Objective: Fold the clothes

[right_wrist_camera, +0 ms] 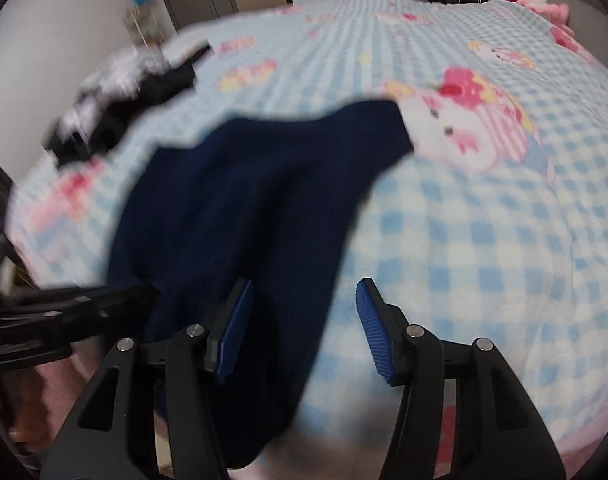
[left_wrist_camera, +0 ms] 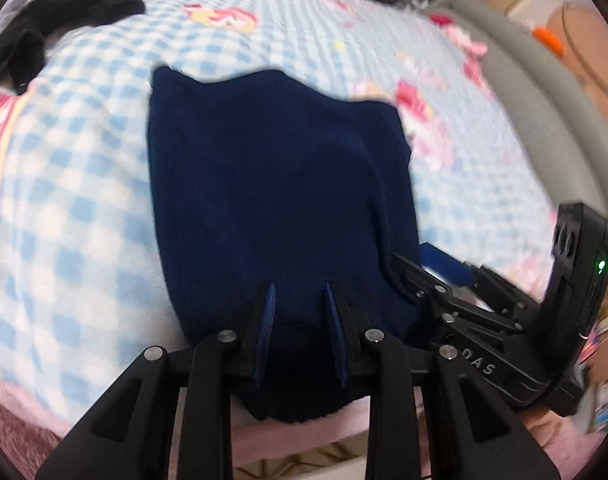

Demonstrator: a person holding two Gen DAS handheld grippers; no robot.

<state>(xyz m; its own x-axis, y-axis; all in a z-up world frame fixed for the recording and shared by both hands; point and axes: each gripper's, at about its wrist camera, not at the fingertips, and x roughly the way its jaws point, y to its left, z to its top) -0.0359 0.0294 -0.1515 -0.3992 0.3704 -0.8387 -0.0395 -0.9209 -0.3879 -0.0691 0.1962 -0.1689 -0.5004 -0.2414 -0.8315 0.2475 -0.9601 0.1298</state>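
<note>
A navy blue garment (left_wrist_camera: 271, 200) lies folded lengthwise on the blue-and-white checked blanket (left_wrist_camera: 83, 208), its near end hanging over the bed's front edge. My left gripper (left_wrist_camera: 299, 296) is open over the garment's near end, jaws a narrow gap apart with cloth beneath them. My right gripper (right_wrist_camera: 301, 292) is open wide at the garment's (right_wrist_camera: 231, 216) right edge, its left finger over the cloth and its right finger over the blanket (right_wrist_camera: 484, 248). The right gripper also shows in the left wrist view (left_wrist_camera: 444, 268), low at the garment's right side.
A pile of black and grey clothes (left_wrist_camera: 59, 12) lies at the bed's far left, also in the right wrist view (right_wrist_camera: 119, 96). A grey padded bed frame (left_wrist_camera: 524, 92) runs along the right. Cartoon prints dot the blanket. The pink bed edge (left_wrist_camera: 15, 412) is nearest me.
</note>
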